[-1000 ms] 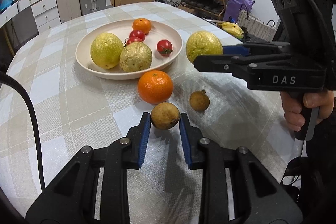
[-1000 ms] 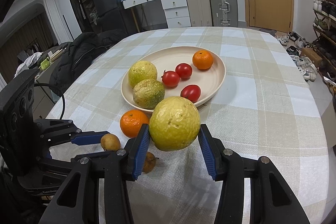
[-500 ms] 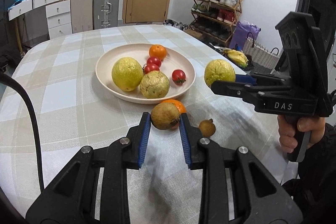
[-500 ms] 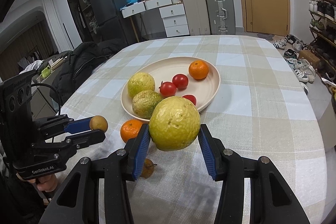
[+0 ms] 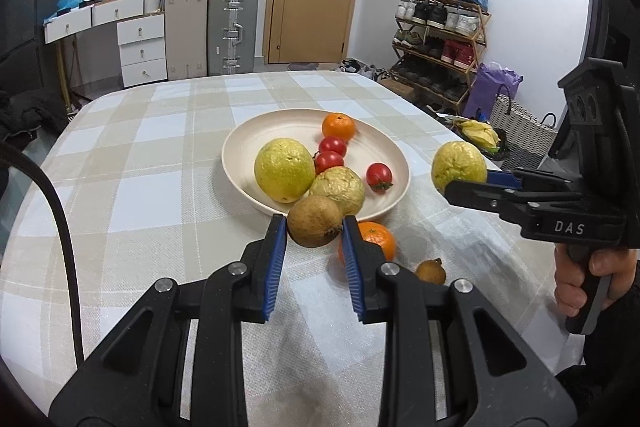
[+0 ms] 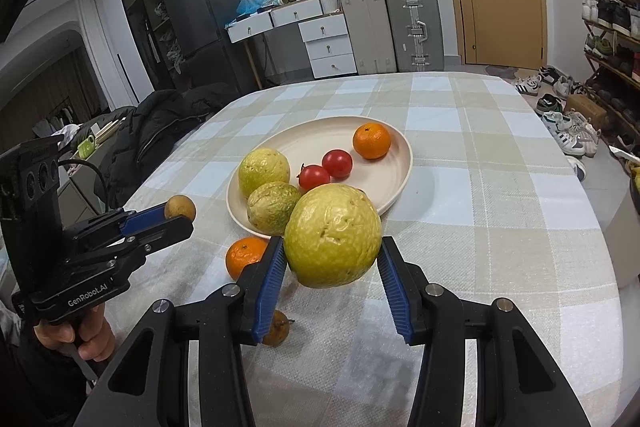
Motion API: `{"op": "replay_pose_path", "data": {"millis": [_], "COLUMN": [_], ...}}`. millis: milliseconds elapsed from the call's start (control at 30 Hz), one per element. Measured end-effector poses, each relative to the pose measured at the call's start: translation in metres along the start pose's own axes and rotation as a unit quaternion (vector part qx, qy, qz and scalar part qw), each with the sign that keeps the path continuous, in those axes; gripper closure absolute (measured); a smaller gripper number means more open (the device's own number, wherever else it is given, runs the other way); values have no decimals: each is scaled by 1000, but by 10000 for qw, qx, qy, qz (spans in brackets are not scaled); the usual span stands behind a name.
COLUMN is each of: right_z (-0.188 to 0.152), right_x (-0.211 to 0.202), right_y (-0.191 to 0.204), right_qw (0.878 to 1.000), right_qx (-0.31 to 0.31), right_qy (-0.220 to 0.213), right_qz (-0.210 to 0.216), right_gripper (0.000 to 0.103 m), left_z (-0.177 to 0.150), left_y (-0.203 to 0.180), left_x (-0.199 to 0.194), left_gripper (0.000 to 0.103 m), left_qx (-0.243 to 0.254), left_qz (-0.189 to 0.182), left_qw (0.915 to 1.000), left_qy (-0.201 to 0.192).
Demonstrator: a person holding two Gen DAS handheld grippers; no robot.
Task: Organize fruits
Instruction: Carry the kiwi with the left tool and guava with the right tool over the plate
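Note:
My left gripper [image 5: 314, 227] is shut on a small brown fruit [image 5: 315, 221], held in the air just before the cream plate [image 5: 244, 141]. To its right, my right gripper [image 6: 332, 247] is shut on a large yellow-green fruit [image 6: 333, 235], also lifted, near the plate's front edge [image 6: 402, 183]. On the plate lie two yellow-green fruits [image 5: 284, 169], three red tomatoes [image 5: 379, 175] and a small orange [image 5: 338, 126]. On the cloth in front of the plate rest an orange [image 5: 378, 237] and another small brown fruit [image 5: 431, 271].
The table wears a checked cloth [image 5: 160, 163] with open cloth left and behind the plate. A dark jacket [image 6: 160, 131] hangs off the left side. Suitcases [image 5: 232, 27], drawers and a shoe rack [image 5: 440, 39] stand beyond the table.
My left gripper has lifted the brown fruit off the cloth and carried it toward the plate. The right gripper has kept its fruit nearly still.

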State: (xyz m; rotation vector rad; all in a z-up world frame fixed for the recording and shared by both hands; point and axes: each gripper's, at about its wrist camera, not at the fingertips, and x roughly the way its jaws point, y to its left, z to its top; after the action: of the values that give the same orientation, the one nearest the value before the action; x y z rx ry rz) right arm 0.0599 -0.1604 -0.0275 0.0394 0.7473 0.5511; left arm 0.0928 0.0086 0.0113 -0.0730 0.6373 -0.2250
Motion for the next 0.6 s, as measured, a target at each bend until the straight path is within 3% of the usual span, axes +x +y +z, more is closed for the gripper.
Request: {"op": "replay_pose_path", "data": {"millis": [600], "right_z": [8], "right_x": [7], "right_y": [-8], "right_qw": [9999], "right_qx": [129], "right_qy": [-58], "right_qz": [-65], "right_gripper": [55], "left_z": [15], "left_y": [5], "left_x": [32], "left_gripper": [78], "left_qx": [-64], "left_qz": [205], "left_qw": [9998], "left_qy": [45]}}
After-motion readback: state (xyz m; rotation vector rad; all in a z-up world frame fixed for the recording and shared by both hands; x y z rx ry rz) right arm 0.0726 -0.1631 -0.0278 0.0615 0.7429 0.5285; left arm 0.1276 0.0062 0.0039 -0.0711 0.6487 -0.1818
